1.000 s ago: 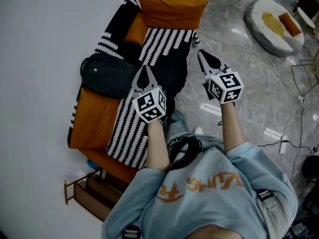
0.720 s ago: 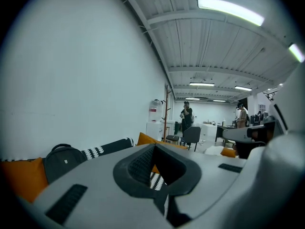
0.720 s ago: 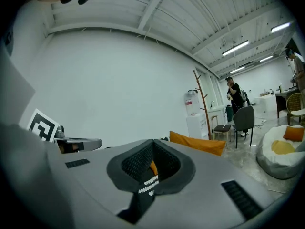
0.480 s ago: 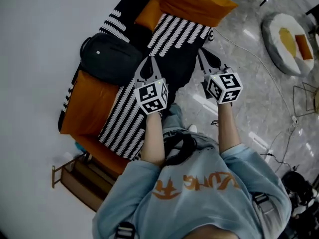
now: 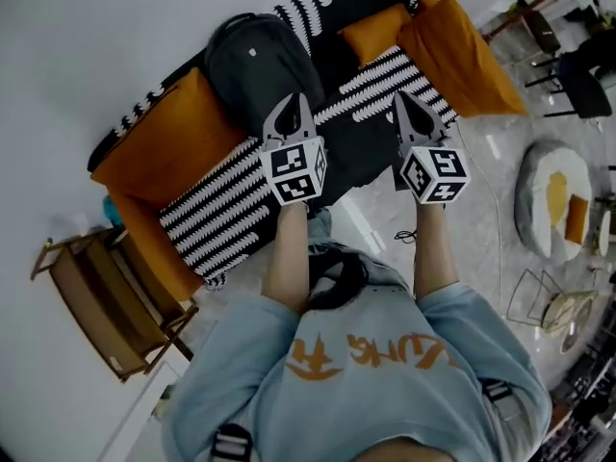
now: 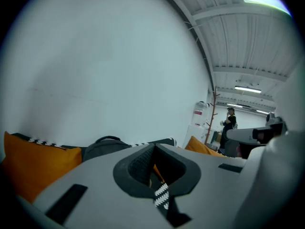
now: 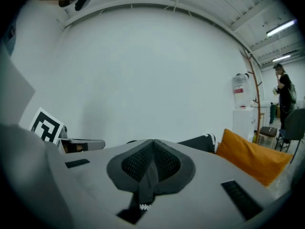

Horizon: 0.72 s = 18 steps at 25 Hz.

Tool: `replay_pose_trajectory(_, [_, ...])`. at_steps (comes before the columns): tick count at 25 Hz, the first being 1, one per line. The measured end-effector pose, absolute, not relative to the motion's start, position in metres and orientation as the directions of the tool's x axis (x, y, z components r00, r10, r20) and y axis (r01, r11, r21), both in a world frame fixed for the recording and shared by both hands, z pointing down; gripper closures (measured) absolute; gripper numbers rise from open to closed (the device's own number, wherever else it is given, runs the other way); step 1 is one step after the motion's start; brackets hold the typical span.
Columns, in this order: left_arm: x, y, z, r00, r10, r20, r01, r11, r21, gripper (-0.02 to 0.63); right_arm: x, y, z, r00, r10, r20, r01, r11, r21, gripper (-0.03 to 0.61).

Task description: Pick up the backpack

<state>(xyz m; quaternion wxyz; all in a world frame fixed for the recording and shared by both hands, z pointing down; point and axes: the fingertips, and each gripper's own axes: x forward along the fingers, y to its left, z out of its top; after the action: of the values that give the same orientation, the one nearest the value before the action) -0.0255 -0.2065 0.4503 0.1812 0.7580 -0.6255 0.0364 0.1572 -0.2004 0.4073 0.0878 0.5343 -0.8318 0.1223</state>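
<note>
Lying against the sofa [image 5: 217, 210] back, the backpack [image 5: 252, 65] is just ahead of the left hand-held gripper [image 5: 295, 104], clenched and empty; the right hand-held gripper [image 5: 404, 104] likewise. Best open both before closing on the handle [image 6: 108, 138].

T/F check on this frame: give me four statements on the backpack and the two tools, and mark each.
1. The backpack lies on the striped sofa. True.
2. The left tool is clamped on the backpack's handle. False: its jaws are together with nothing between them, and the backpack lies unheld.
3. The right tool has its jaws together and holds nothing. True.
4. The backpack is orange. False: it is dark, nearly black; the cushions beside it are orange.
</note>
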Motion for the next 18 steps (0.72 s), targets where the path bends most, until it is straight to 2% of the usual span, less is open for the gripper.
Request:
replay_pose_trajectory(9, [-0.169,-0.233,0.473,-0.025,-0.953,0.302,-0.954,0.113,0.278,0.594,0.019,-0.266,0.422,-0.589,-0.742,0.322,-0.798,0.596,-0.085,0.580])
replay_pose_trajectory(18, [-0.205,-0.231,0.510,-0.094,-0.915,0.392,-0.938,0.213,0.272,0.594,-0.034,-0.287,0.465,-0.657,-0.637,0.403,-0.732,0.668,-0.137,0.580])
